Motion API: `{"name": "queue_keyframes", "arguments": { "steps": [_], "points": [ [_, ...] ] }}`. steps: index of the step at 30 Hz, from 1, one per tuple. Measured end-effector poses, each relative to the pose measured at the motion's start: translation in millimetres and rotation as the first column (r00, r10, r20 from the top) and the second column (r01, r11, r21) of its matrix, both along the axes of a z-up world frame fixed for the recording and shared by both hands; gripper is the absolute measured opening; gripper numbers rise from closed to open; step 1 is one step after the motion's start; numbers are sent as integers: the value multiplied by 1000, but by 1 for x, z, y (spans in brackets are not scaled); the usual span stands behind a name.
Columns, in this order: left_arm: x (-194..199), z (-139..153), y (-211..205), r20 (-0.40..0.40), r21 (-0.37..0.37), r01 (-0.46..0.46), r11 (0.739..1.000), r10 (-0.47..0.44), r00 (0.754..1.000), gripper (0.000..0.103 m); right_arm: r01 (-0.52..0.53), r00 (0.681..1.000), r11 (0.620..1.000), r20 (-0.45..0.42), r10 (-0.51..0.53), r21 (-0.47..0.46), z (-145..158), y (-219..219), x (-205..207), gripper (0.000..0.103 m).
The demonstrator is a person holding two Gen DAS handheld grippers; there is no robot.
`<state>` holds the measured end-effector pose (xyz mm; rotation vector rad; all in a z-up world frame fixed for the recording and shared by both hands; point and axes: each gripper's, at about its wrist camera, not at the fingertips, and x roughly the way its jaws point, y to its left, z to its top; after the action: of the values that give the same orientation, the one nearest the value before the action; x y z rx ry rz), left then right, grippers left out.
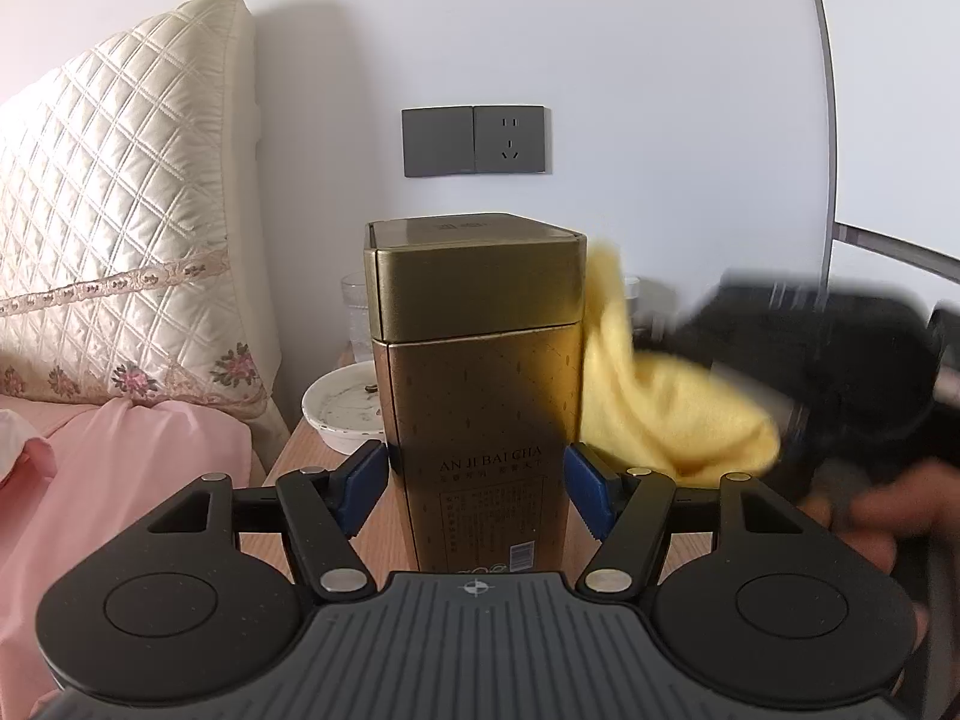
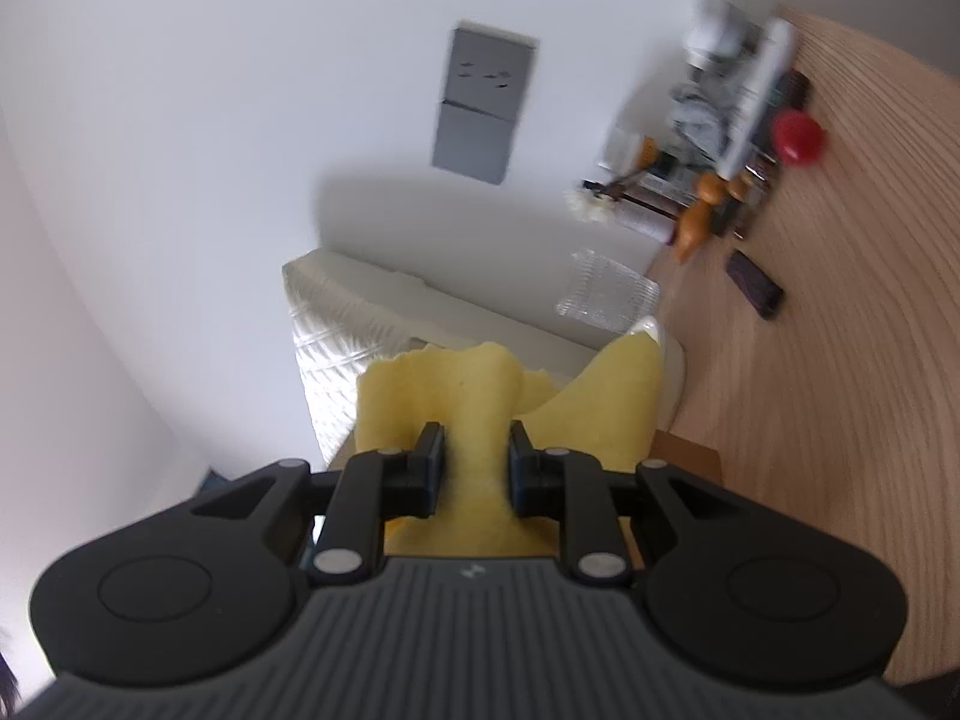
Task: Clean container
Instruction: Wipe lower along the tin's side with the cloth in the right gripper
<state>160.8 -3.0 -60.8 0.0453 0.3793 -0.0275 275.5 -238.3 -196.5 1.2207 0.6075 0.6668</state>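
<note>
Two blue pads of the left tongs (image 1: 478, 483) press the lower sides of the tin (image 1: 480, 384), clamping it upright. This gold tin, with its lid on and "AN JI BAI CHA" printed on the front, stands above the desk (image 1: 312, 456) by the bed; whether its base touches the wood is hidden. At the tin's right edge a yellow cloth (image 1: 654, 408) touches the side wall just below the lid seam. The right tongs (image 2: 477, 468) are clenched on that cloth, a fold of it bunched between the pads; in the left view they appear as a blurred black shape right of the tin.

Just behind the tin on the left sits a white dish (image 1: 342, 408), and behind that a clear glass (image 1: 355, 318). A quilted cream pillow (image 1: 120, 210) leans at the left over pink bedding (image 1: 120, 480). On the wall behind is a grey socket plate (image 1: 474, 141). In the right view, blurred clutter (image 2: 720, 138) lies far off on the wood.
</note>
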Motion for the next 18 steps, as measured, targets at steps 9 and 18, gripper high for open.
{"name": "queue_keyframes", "arguments": {
  "steps": [9,18],
  "points": [
    [0,0,1,-3,-6,2,1000,-2,1000,69,-10,1000,1000,7,10,-17,12,0,7,23],
    [0,0,1,-13,-7,10,1000,-10,1000,73,-33,990,997,137,41,-63,61,4,22,23]
  ]
}}
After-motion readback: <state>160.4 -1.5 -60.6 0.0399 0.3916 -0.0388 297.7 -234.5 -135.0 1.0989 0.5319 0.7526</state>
